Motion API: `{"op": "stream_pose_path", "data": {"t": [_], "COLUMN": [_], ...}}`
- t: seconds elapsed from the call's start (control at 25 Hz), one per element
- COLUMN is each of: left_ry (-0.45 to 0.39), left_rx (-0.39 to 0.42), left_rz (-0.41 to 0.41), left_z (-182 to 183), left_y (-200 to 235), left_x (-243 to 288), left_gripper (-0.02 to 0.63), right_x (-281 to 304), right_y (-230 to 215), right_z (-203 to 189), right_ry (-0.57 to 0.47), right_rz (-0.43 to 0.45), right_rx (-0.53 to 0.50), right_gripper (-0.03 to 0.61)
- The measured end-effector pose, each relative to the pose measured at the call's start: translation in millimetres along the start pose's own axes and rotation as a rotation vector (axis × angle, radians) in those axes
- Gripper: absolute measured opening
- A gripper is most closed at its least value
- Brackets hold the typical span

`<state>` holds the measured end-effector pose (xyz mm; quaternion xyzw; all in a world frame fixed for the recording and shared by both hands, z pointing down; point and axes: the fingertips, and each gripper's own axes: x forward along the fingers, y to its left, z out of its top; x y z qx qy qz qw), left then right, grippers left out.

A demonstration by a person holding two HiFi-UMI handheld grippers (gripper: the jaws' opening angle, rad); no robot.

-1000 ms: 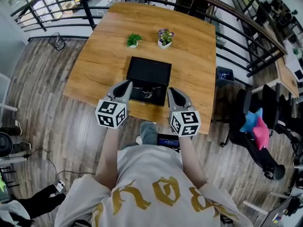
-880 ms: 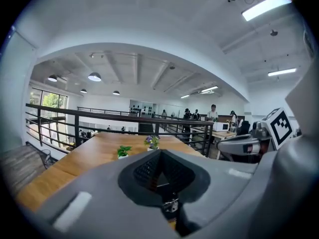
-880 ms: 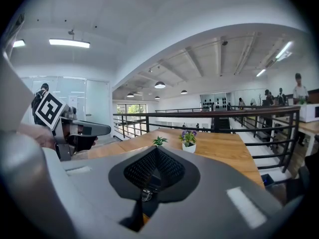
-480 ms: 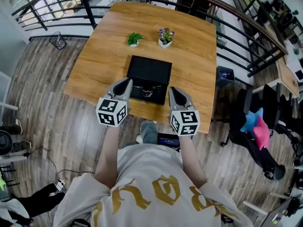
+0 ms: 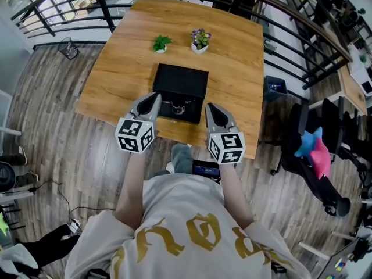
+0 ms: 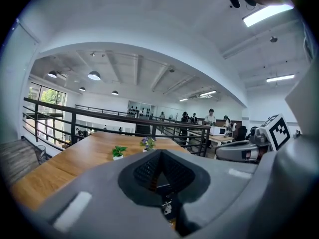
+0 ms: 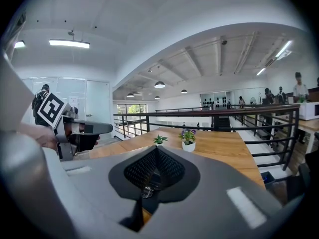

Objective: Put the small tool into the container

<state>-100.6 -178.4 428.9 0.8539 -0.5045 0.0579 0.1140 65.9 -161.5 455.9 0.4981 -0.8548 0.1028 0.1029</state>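
Note:
A shut black case (image 5: 180,85) with a metal latch (image 5: 177,106) on its front lies on the wooden table (image 5: 116,74), near the front edge. My left gripper (image 5: 155,96) hovers at the case's front left corner with its jaws shut and empty. At the front right corner my right gripper (image 5: 210,108) is shut on nothing as well. In the left gripper view the jaw tips (image 6: 159,154) meet, and the latch (image 6: 165,207) shows below them. The right gripper view has the same closed tips (image 7: 156,151) over the latch (image 7: 146,191). No small tool is visible.
Two small potted plants (image 5: 160,43) (image 5: 200,40) stand behind the case. A black railing (image 5: 290,45) runs round the table. An office chair with a blue and pink item (image 5: 313,151) stands on the right. A phone (image 5: 206,169) rests on the person's lap.
Both grippers stay shut in front of the case. The head view has shifted a little, so the table and case sit slightly higher in the picture.

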Motion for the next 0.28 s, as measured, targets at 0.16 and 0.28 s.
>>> {"op": "stream_pose_path", "data": {"t": [0.16,0.28], "left_ry": [-0.006,-0.015], "left_rx": [0.003,0.001], "left_rz": [0.000,0.011], "left_z": [2.0,3.5], "left_y": [0.1,5.3], "left_x": [-3.1,-7.4], "left_gripper": [0.000,0.000], "right_x": [-2.7,-3.1], "right_y": [0.8,3.2], "right_z": [0.5,0.9], "right_ry": [-0.002,-0.004], "right_rz": [-0.004,-0.002], "right_rx": [0.002,0.000], "right_gripper": [0.025,0.025]}}
